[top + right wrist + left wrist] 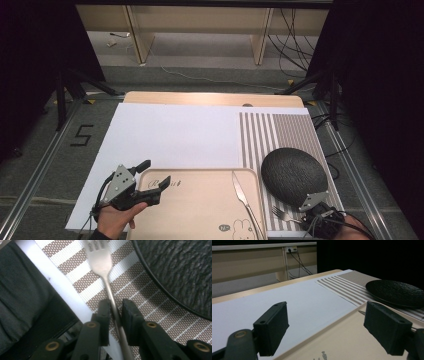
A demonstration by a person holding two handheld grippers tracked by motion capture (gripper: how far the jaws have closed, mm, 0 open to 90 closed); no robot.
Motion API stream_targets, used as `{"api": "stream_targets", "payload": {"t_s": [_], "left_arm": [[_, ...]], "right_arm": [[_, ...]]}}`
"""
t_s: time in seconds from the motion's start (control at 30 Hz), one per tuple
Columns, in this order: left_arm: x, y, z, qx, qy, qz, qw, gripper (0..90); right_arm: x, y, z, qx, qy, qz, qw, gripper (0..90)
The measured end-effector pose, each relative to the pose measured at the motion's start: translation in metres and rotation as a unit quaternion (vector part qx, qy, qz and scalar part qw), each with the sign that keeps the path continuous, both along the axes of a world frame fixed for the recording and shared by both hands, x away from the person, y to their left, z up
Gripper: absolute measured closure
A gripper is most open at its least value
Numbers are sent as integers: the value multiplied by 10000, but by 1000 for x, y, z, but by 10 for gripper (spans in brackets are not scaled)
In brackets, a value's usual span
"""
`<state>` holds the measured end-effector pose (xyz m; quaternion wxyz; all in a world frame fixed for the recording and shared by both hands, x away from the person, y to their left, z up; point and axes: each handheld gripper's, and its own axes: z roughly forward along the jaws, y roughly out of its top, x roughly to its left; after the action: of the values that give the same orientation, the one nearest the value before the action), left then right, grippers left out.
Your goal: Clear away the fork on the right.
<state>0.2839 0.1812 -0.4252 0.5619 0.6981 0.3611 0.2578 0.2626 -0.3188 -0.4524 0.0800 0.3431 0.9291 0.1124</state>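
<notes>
A metal fork (100, 257) lies on the striped placemat (82, 275) beside a black textured plate (180, 270). My right gripper (115, 307) has its jaws close on either side of the fork's handle, with a thin gap still showing at one pad. From above, the fork (281, 214) and right gripper (302, 217) sit at the table's front right, just below the plate (294, 175). My left gripper (152, 175) stands open over the far left corner of a beige tray (200, 210), one jaw outside the rim and one above the tray. A knife (242, 192) lies in the tray near its right rim.
A white sheet (170, 135) covers the table's left and middle, and the striped placemat (272, 132) its right. The left gripper view (327, 322) looks across the tray (342, 340) to the plate (397, 292). Cables and shelf legs lie on the floor beyond the table.
</notes>
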Motion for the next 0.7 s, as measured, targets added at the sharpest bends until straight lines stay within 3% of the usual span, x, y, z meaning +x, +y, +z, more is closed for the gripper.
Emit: {"api": "stream_targets", "payload": {"t_s": [0.2, 0.5, 0.63, 0.7], "left_arm": [[0, 0, 0, 15, 0, -10, 10000, 189], [0, 0, 0, 8, 0, -3, 10000, 189], [0, 0, 0, 1, -6, 0, 10000, 189], [0, 0, 0, 14, 0, -7, 10000, 189]], "right_arm": [[0, 4, 1, -95, 77, 134, 9998, 839], [-2, 7, 2, -222, -16, 288, 9993, 848], [-3, 7, 7, -104, -155, 328, 9993, 850], [-5, 10, 10, 130, -198, 393, 9989, 852]]}}
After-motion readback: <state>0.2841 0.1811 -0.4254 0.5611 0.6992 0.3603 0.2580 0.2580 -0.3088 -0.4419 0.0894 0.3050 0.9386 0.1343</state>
